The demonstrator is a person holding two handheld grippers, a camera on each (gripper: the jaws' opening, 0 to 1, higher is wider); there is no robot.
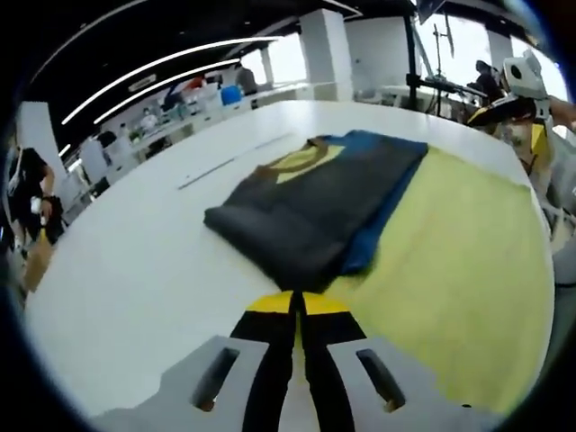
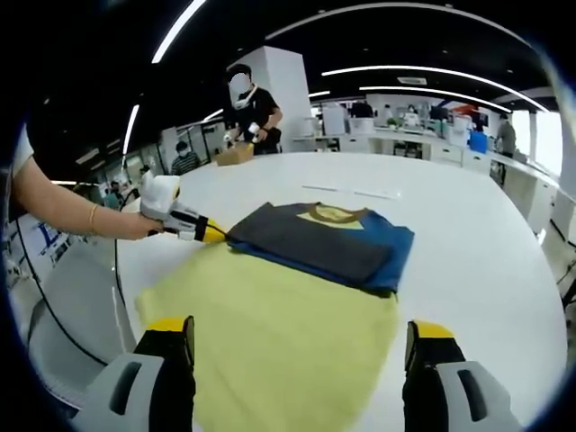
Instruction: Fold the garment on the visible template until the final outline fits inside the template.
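A folded garment (image 1: pixel 324 202) (image 2: pixel 319 238), dark grey over blue with a yellow neck panel, lies at the far edge of a yellow template sheet (image 1: pixel 459 279) (image 2: pixel 279 333). Part of it hangs past the sheet onto the white table. In the left gripper view my left gripper (image 1: pixel 295 304) is shut, its yellow tips right at the garment's near edge; whether fabric is pinched is unclear. In the right gripper view that same gripper (image 2: pixel 214 232), held by a hand, meets the garment's left corner. My right gripper (image 2: pixel 297 337) is wide open above the template's near part, with nothing between its jaws.
The large white table (image 1: pixel 135 270) (image 2: pixel 486 243) has a thin strip (image 1: pixel 220 166) lying beyond the garment. A person (image 2: pixel 247 108) stands at the far edge by a cardboard box. Benches and more people fill the background.
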